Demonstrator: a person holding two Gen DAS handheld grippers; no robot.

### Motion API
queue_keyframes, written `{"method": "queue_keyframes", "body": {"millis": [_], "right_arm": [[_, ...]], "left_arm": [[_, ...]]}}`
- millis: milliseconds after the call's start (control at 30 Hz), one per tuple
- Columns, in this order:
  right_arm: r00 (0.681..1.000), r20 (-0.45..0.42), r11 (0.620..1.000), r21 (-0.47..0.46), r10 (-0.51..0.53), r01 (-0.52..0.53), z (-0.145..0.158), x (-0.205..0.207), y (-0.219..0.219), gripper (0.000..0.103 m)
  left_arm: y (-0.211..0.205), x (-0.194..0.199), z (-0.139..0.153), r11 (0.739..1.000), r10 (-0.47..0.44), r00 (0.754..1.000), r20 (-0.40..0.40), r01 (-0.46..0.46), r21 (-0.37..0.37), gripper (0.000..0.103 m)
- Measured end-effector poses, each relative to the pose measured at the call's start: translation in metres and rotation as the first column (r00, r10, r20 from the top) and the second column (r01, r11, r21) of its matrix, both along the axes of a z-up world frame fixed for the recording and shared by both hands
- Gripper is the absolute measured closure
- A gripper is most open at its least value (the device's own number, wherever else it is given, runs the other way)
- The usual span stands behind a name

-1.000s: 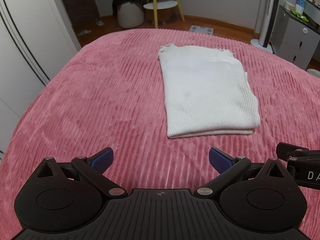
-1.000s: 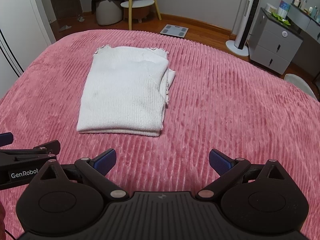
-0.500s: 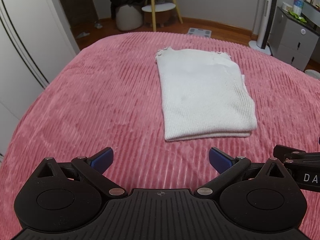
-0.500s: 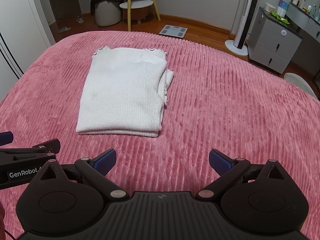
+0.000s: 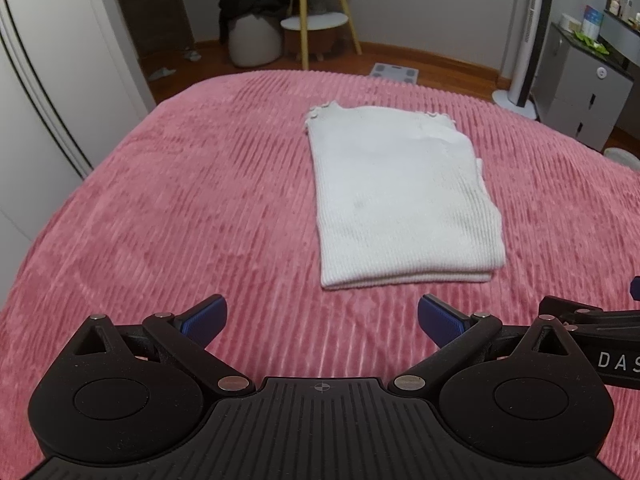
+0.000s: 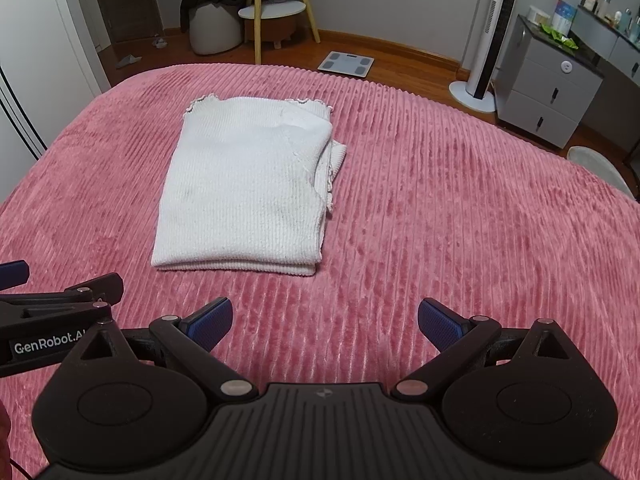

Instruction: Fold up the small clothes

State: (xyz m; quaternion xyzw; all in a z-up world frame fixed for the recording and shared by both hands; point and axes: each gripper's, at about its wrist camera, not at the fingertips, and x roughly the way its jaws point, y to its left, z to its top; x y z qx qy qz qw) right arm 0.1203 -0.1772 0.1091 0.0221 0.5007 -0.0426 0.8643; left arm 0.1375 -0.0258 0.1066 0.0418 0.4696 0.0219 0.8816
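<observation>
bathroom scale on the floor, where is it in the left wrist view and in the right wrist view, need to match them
Left wrist view: the bathroom scale lies top centre-right, half hidden behind the bed's far edge.
Right wrist view: the bathroom scale lies top centre, fully visible on the wood floor.
Shared landmark: the folded white knit top on the pink bedspread.

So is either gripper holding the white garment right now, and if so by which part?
Nothing is held. The left gripper and right gripper are both open over the pink bedspread, short of the folded white garment.
</observation>
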Motion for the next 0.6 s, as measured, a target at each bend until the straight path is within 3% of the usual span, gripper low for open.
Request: {"method": "queue_keyframes", "body": {"millis": [600], "right_arm": [[1.0,0.004,1.0,-0.011,-0.004,0.004,0.0018,-0.0019,-0.0012,0.004]], "left_arm": [[-0.0015,-0.0016,-0.002,1.0,0.0,1.0,-0.006,0.001,0.028,0.0]]}}
